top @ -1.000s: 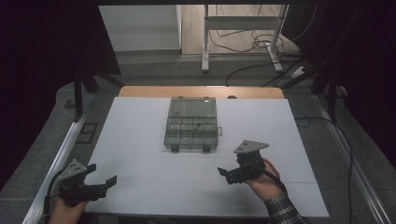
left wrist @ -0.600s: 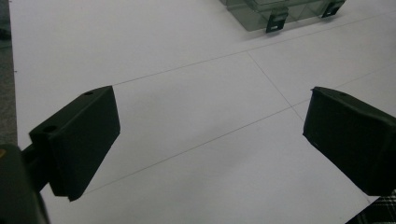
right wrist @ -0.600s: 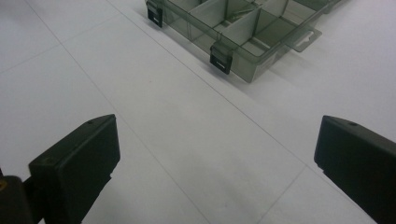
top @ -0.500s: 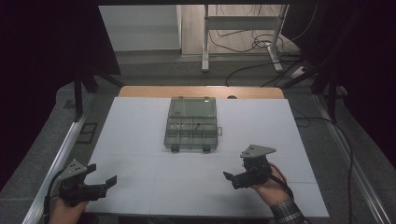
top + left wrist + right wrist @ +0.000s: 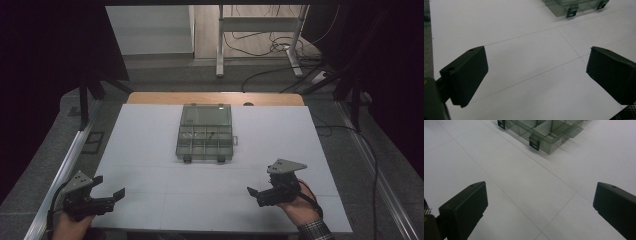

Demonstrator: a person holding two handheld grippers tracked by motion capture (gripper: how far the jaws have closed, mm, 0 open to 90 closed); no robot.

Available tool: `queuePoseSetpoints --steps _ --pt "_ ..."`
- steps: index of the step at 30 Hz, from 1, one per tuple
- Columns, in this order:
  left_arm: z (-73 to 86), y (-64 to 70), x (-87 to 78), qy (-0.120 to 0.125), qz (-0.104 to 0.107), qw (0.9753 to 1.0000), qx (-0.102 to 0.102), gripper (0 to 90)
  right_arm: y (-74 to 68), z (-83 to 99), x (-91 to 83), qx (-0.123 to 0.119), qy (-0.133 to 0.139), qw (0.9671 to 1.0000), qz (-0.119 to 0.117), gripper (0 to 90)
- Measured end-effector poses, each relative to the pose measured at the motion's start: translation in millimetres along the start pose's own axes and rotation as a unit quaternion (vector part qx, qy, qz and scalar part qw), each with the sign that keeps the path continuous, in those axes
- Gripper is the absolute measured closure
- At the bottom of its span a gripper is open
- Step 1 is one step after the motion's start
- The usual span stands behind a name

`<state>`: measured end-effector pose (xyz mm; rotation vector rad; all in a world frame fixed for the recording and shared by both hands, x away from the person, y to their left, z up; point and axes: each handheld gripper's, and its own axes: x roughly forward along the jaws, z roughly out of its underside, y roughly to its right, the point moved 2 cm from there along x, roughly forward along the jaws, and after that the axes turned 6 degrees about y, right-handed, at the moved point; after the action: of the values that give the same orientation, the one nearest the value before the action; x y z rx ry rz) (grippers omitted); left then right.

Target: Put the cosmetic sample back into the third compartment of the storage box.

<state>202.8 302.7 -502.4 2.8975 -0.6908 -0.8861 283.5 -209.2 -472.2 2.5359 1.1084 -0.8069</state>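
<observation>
A clear grey compartment box (image 5: 205, 136) lies in the middle of the white table (image 5: 150, 150), lid folded back, two dark latches facing me. One compartment holds a small dark item (image 5: 212, 134). My left gripper (image 5: 108, 186) is held at the near left corner, open and holding nothing. My right gripper (image 5: 256, 191) is at the near right, open and holding nothing, pointing left. The left gripper view shows its gripper (image 5: 536, 72) wide apart over bare table, with the box (image 5: 574, 6) far ahead. The right gripper view has its gripper (image 5: 540, 205) also wide apart, with the box (image 5: 544, 132) ahead.
A wooden strip (image 5: 215, 98) borders the table's far edge. Metal rails (image 5: 65, 170) run along both sides. Beyond the table stand a metal frame (image 5: 220, 45) and loose cables (image 5: 280, 47) on the floor. Thin seam lines cross the white surface.
My right gripper has drawn back toward the near edge and a little to the right. The left gripper and the box have stayed where they were.
</observation>
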Motion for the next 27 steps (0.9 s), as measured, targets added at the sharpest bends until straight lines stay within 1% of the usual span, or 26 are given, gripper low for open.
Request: queuePoseSetpoints --steps 3,7,9,14,17,19,22,24,26,27 --pt "0.1 0.0 -0.1 0.0 0.0 1.0 0.001 4.2 1.5 1.7 -2.7 0.0 0.002 1.0 0.003 0.0" --pt "0.0 0.1 -0.4 0.001 0.0 1.0 0.001 4.1 5.5 6.4 -10.2 0.005 0.004 0.9998 0.017 0.0" --pt "0.0 0.2 -0.4 0.001 0.0 1.0 0.001 4.1 6.5 7.3 -11.9 0.006 0.005 0.9998 0.018 0.0" --pt "0.0 0.3 -0.4 0.001 0.001 1.0 0.002 4.1 12.2 13.8 -21.8 0.018 0.007 0.9994 0.029 0.0" --pt "0.1 0.2 -0.5 0.002 0.001 1.0 0.002 4.1 14.1 16.2 -24.8 0.022 0.008 0.9991 0.035 0.0" --pt "0.1 0.5 -0.4 0.003 0.001 1.0 0.002 4.1 17.2 20.7 -30.7 0.026 0.004 0.9986 0.046 0.0" --pt "0.1 0.5 -0.4 0.003 0.001 1.0 0.002 4.1 19.2 23.8 -35.5 0.031 0.005 0.9981 0.053 0.0" --pt "0.1 0.6 -0.5 0.002 0.0 1.0 0.003 4.1 20.8 27.0 -40.6 0.037 0.009 0.9976 0.057 0.0" --pt "0.0 0.7 -0.6 0.002 0.0 1.0 0.004 4.1 21.9 31.5 -48.2 0.049 0.014 0.9967 0.062 0.0" --pt "0.0 0.8 -0.6 0.003 0.0 1.0 0.004 4.1 21.9 31.5 -48.2 0.049 0.014 0.9967 0.062 0.0"
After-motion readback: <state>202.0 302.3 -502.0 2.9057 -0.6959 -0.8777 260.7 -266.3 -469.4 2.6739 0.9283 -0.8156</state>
